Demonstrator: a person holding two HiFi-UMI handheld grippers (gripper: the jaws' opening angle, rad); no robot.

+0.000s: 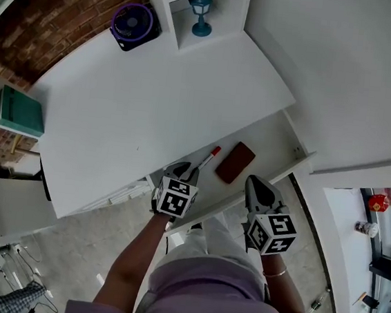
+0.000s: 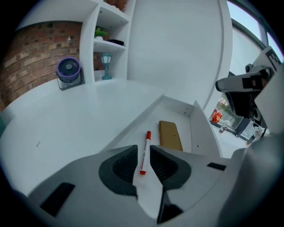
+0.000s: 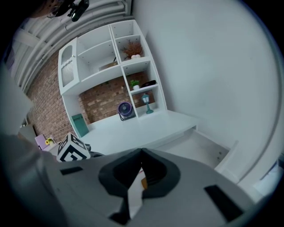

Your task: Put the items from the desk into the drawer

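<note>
The white drawer [image 1: 270, 141] stands pulled out under the desk [image 1: 152, 106]. A red-capped marker [image 1: 207, 158] and a brown flat case [image 1: 235, 162] lie side by side on its floor. My left gripper [image 1: 186, 169] hovers at the marker's near end, open. In the left gripper view the marker [image 2: 144, 153] shows in the narrow gap of that gripper [image 2: 143, 150], touching neither pad, with the case [image 2: 170, 135] just beyond. My right gripper [image 1: 254, 183] is over the drawer's front edge, shut and empty [image 3: 141, 153].
At the desk's back stand a purple fan [image 1: 131, 24] and a blue lantern [image 1: 200, 14] in a white shelf unit [image 3: 106, 62]. A teal book [image 1: 21, 110] sits on the left shelf. A white wall [image 1: 343, 77] runs along the drawer's right side.
</note>
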